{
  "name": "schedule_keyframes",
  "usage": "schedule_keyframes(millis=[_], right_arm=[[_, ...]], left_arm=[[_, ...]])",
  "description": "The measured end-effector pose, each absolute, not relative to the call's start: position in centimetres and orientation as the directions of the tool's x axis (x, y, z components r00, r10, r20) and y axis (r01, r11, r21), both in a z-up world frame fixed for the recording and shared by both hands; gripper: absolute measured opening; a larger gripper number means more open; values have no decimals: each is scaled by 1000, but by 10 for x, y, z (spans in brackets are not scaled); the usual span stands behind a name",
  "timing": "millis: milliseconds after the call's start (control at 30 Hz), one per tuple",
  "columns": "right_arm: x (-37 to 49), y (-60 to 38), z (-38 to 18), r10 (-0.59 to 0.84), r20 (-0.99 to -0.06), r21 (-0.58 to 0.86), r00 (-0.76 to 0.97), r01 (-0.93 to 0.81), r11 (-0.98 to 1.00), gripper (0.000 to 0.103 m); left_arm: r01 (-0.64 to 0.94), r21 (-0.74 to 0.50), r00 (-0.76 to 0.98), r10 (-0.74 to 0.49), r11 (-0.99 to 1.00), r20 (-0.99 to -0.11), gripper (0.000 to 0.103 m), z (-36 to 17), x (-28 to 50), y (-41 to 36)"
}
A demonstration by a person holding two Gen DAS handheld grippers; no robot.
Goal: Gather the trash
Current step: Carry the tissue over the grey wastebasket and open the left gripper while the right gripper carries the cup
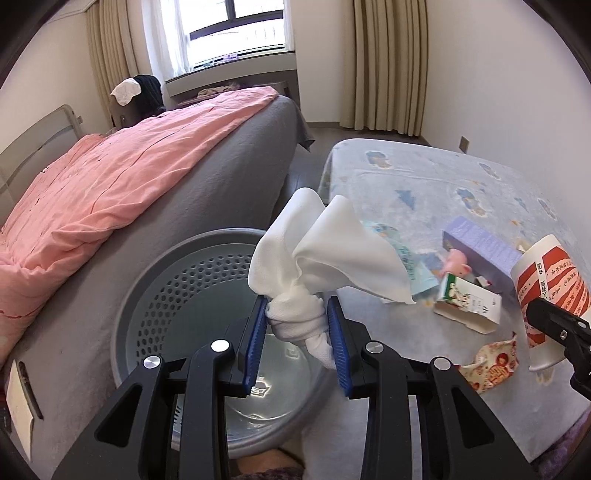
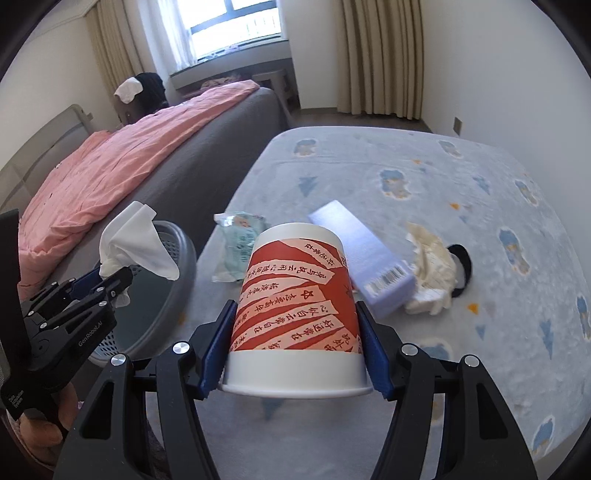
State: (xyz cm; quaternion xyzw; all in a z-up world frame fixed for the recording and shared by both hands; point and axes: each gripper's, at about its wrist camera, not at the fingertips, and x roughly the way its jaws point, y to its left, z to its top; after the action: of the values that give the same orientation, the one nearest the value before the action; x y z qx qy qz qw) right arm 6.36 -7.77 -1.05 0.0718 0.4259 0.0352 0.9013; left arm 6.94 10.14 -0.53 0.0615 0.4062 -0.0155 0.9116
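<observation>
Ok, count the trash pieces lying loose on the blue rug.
6: teal packet, purple box, crumpled paper wad, small carton, pink wrapper, red patterned wrapper. More may be hidden behind the cup.

The bin (image 1: 155,295) stands on the floor between the bed (image 1: 129,192) on its left and the rug (image 1: 443,192) on its right, touching the bed's side. Over the bin's right rim hangs a cloth (image 1: 317,266), pinched in the left gripper (image 1: 297,325). Right of the bin, on the rug, lie a packet (image 2: 238,243), a long box (image 2: 364,254) beyond it, a small carton (image 1: 469,304) and a wrapper (image 1: 493,365) nearer. A crumpled paper (image 2: 430,262) lies just right of the box. The right gripper (image 2: 295,354) holds a cup (image 2: 295,306) above the rug, right of the bin. A window (image 1: 229,26) sits far behind the bed.
</observation>
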Motion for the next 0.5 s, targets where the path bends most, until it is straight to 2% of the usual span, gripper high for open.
schedule_keyframes(millis=[300, 500], right_arm=[[99, 1, -13, 206, -757, 163, 619, -126, 978, 61], [116, 31, -27, 242, -769, 180, 592, -163, 970, 61]], left_arm=[[-30, 125, 674, 113, 992, -730, 32, -12, 80, 171], [-43, 121, 658, 119, 992, -744, 32, -29, 84, 189]])
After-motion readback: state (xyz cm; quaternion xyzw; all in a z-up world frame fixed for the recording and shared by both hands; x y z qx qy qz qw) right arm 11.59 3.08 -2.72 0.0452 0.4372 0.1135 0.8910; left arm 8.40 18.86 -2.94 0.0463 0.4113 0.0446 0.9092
